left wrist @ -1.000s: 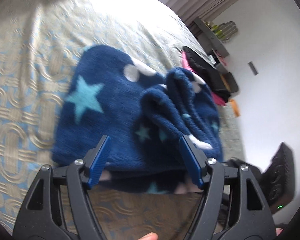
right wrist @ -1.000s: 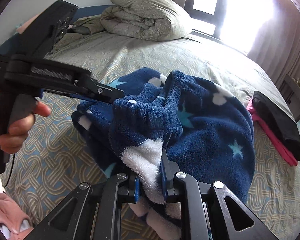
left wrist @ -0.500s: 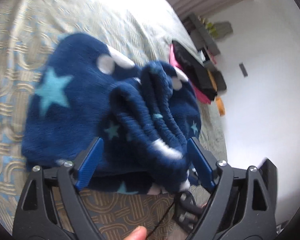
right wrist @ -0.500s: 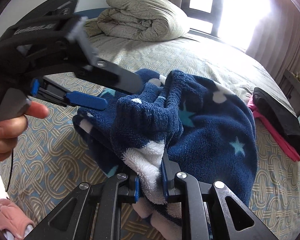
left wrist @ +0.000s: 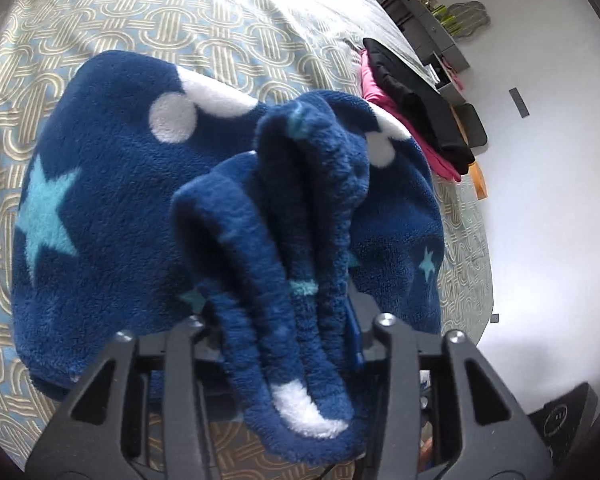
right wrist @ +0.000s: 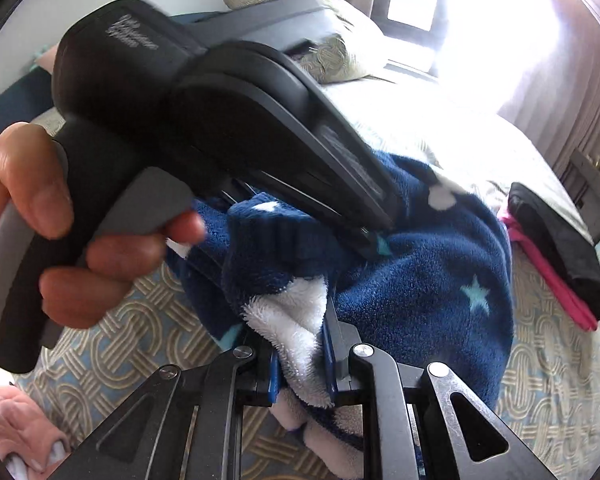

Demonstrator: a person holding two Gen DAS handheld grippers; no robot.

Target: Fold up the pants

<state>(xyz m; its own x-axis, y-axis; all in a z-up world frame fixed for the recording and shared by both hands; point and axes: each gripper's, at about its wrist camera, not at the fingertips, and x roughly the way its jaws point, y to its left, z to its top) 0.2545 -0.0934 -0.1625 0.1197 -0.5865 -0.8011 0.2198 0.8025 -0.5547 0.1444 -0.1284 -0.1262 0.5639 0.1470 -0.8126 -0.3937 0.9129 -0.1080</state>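
Navy fleece pants with light-blue stars and white dots lie bunched on the bed. My left gripper is shut on a raised, ribbed fold of the pants; the fabric hides most of its blue pads. In the right wrist view the left gripper reaches over the pants from the left, held by a hand. My right gripper is shut on a white and navy edge of the same bunch, close beside the left one.
The bedspread has a beige-and-blue loop pattern. A stack of black and pink folded clothes lies at the bed's far edge, also in the right wrist view. A rolled duvet lies by the window. A white wall and shelf stand beyond.
My left gripper moved in from open over the pants and closed on the raised fold next to the right gripper. The right gripper kept its hold.
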